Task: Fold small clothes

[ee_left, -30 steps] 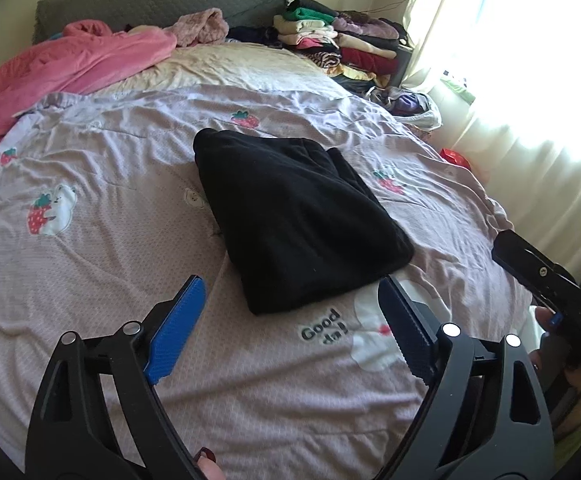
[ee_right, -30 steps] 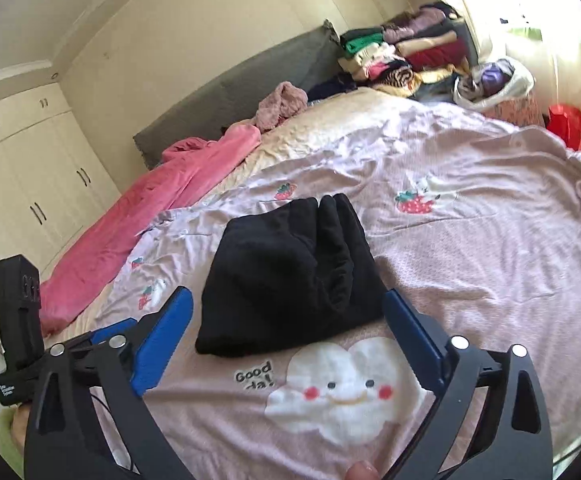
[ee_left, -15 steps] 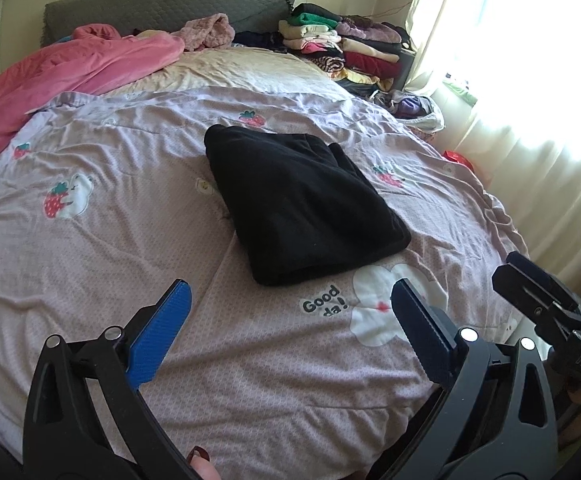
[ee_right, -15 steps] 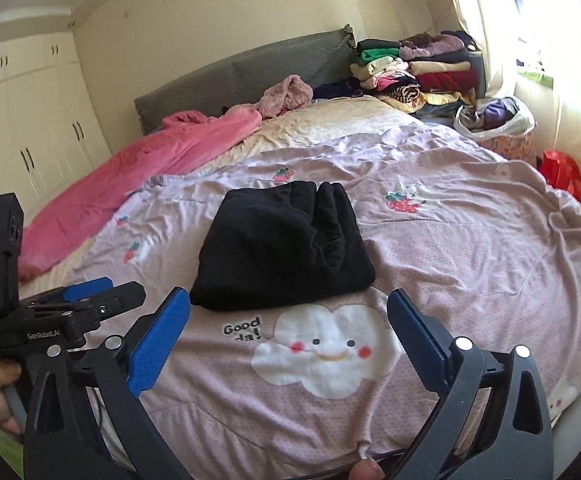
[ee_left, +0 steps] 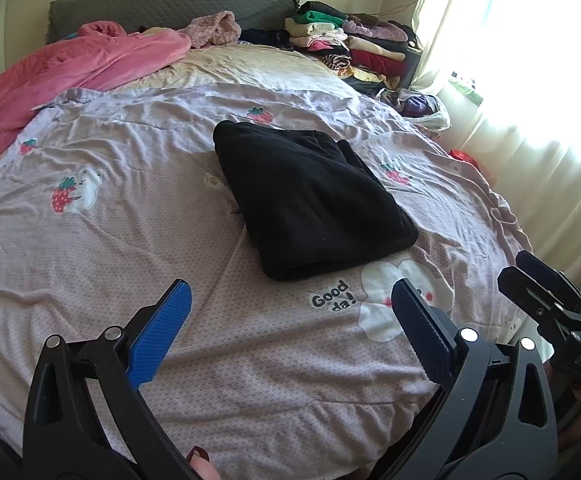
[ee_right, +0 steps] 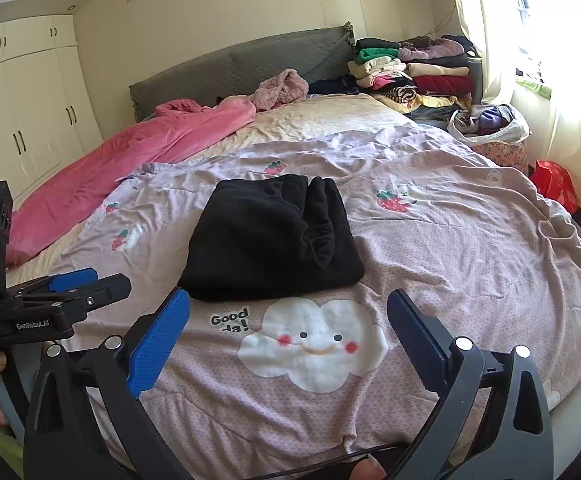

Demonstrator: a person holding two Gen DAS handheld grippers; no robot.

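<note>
A black garment (ee_left: 310, 200) lies folded into a thick rectangle on the lilac cartoon-print bedspread (ee_left: 110, 240); it also shows in the right wrist view (ee_right: 270, 240). My left gripper (ee_left: 290, 320) is open and empty, held above the bed's near edge, short of the garment. My right gripper (ee_right: 288, 324) is open and empty over the white cloud print (ee_right: 314, 344), just in front of the garment. Each gripper shows at the edge of the other's view.
A pink blanket (ee_left: 70, 68) lies along the bed's left side. A stack of folded clothes (ee_left: 350, 44) stands at the far right by the grey headboard (ee_left: 170, 0). A bag of clothes (ee_right: 490, 124) and a red bag (ee_right: 554, 184) sit beside the bed near the curtained window.
Both grippers have drawn back from the folded black garment toward the bed's near edge and risen; the garment lies still, farther from the fingers.
</note>
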